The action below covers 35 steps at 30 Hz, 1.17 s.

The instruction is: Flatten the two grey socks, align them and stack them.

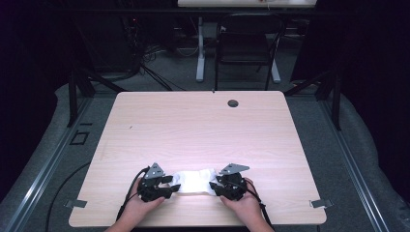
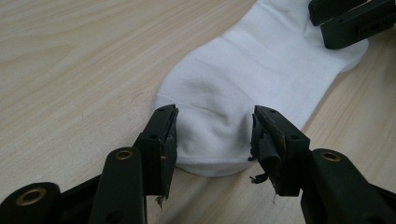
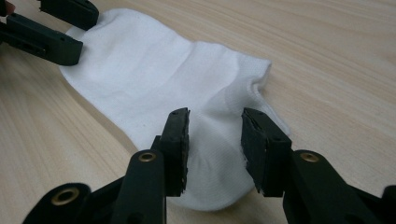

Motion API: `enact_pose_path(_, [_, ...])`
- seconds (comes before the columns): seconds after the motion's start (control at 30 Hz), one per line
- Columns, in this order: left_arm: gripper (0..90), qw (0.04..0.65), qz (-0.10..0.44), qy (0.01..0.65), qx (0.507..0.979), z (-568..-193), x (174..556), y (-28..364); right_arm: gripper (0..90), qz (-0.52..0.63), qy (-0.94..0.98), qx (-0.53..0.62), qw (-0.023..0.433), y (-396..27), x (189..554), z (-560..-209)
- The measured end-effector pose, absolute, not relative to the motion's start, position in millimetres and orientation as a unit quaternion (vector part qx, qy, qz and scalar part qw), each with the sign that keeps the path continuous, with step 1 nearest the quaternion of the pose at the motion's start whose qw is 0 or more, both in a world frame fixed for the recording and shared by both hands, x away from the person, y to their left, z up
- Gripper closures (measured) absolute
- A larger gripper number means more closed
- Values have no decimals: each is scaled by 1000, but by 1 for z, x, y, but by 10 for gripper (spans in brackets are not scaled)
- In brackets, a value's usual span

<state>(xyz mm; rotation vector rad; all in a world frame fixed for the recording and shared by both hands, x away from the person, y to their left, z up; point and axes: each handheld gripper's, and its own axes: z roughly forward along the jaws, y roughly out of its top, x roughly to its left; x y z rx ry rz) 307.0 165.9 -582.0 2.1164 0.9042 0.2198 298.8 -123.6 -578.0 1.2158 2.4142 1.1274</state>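
A white sock point(image 1: 195, 182) lies near the table's point(image 1: 203, 125) lower edge, the bare tabletop above it. The left gripper point(image 1: 170, 187) and right gripper point(image 1: 213, 187) straddle its ends, jaws wide, not pinching.

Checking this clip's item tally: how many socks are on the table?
1. A white sock lies flat near the table's front edge, between the left gripper and right gripper. Nothing seems hidden.

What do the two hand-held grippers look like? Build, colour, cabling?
Both are black, two flat-padded jaws, brass-coloured pivot rivets. Left hand-held gripper and right hand-held gripper each carry a grey three-cornered plate and trail a black cable. Left pads are frayed. No sleeves in view.
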Motion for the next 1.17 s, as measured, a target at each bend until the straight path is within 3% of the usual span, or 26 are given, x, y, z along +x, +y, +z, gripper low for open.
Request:
enact_pose_path(0.33, [448, 409, 90, 364, 832, -580, 310, 163, 579, 396, 808, 424, 104, -128, 302, -573])
enact_pose_path(0.83, [416, 428, 111, 352, 825, -566, 306, 188, 508, 425, 801, 391, 157, -142, 284, -555])
enact_pose_path(1.17, [408, 403, 120, 405, 812, -564, 312, 208, 297, 399, 789, 442, 154, -158, 288, -556])
